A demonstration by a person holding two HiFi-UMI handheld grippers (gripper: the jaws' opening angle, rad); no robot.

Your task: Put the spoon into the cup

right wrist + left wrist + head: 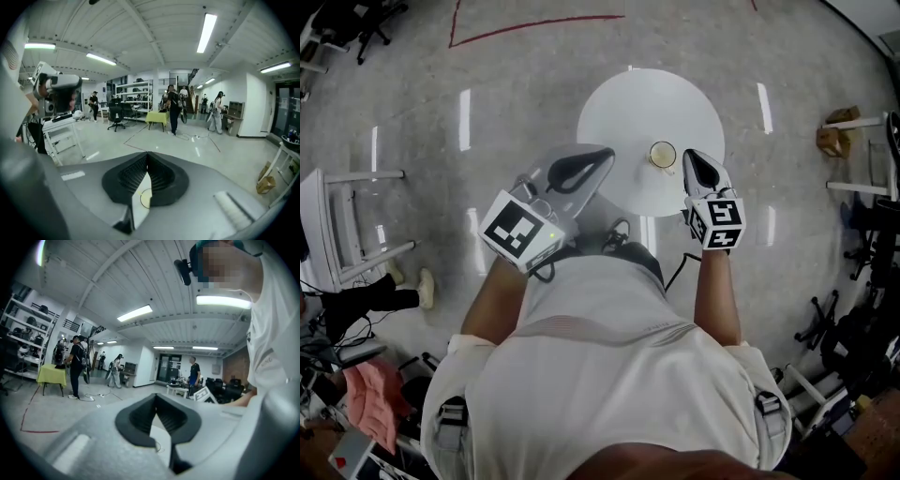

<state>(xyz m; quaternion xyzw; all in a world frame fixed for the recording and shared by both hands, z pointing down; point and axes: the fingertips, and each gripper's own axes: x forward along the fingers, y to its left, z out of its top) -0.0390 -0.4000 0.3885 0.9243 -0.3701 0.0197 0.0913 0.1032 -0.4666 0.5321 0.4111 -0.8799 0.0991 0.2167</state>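
Observation:
A cream cup (662,155) stands on the round white table (628,108), near its front right edge. I see no spoon in any view. My right gripper (690,156) is just right of the cup with its jaws shut and nothing between them. In the right gripper view, the cup's rim (146,198) shows through the gap behind the closed tips (147,155). My left gripper (604,157) hovers over the table's front left edge, tilted upward. It is also shut and holds nothing. Its own view shows the tips (156,397) meeting against the room beyond.
A white frame stand (342,225) is on the floor at the left, and a cardboard box (837,132) with white racks at the right. Office chairs (848,333) crowd the lower right. Red tape (534,25) marks the floor beyond the table. Several people (76,365) stand far off.

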